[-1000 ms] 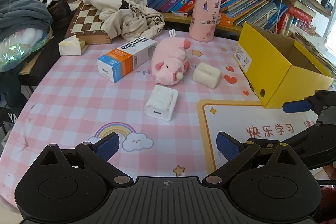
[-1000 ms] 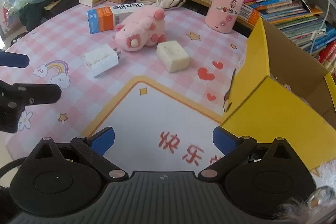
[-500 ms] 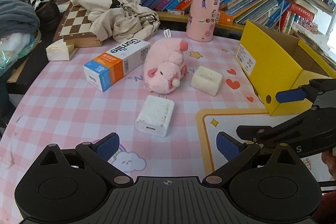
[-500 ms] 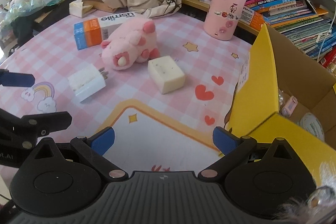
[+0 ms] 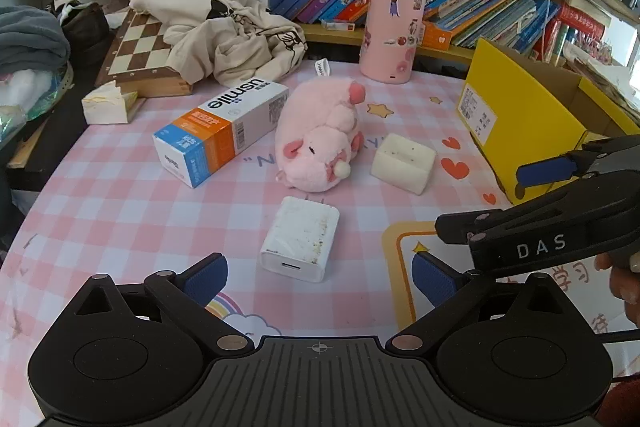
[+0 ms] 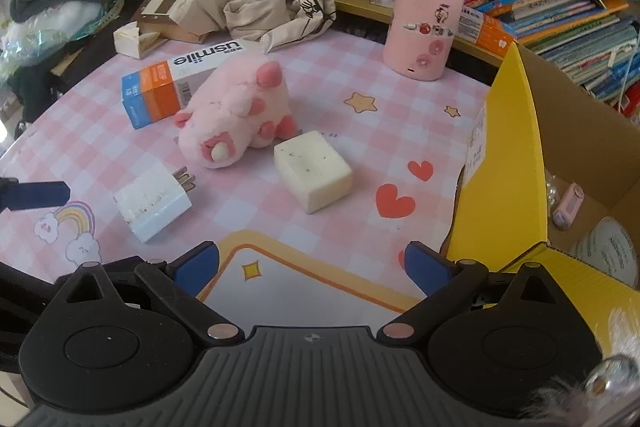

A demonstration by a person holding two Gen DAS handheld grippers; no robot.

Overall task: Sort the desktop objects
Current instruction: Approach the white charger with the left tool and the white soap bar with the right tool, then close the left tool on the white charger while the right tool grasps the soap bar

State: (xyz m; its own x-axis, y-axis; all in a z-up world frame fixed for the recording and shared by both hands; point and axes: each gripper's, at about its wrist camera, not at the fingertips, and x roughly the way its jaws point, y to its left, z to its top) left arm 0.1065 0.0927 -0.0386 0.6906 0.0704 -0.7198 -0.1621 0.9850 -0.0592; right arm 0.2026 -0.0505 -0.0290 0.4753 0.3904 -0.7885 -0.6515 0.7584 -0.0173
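The white charger [image 5: 299, 239] lies flat at the centre of the left wrist frame, just ahead of the left gripper [image 5: 318, 273], whose blue-padded fingers stand wide with nothing between them. Above it the pink plush [image 5: 320, 143] lies on its side, with the cream block [image 5: 403, 163] to its right and the toothpaste box [image 5: 220, 131] to its upper left, all on the checked tablecloth [image 5: 120, 219]. In the right wrist view the right gripper [image 6: 312, 265] is likewise spread wide and empty at lower centre, and the yellow box [image 6: 504, 195] fills the right edge, a few small items already lying inside.

The step in hand looks like an approach to the charger. The next move would call for easing the left fingers around its narrow sides, closing firmly, then carrying it toward the box.
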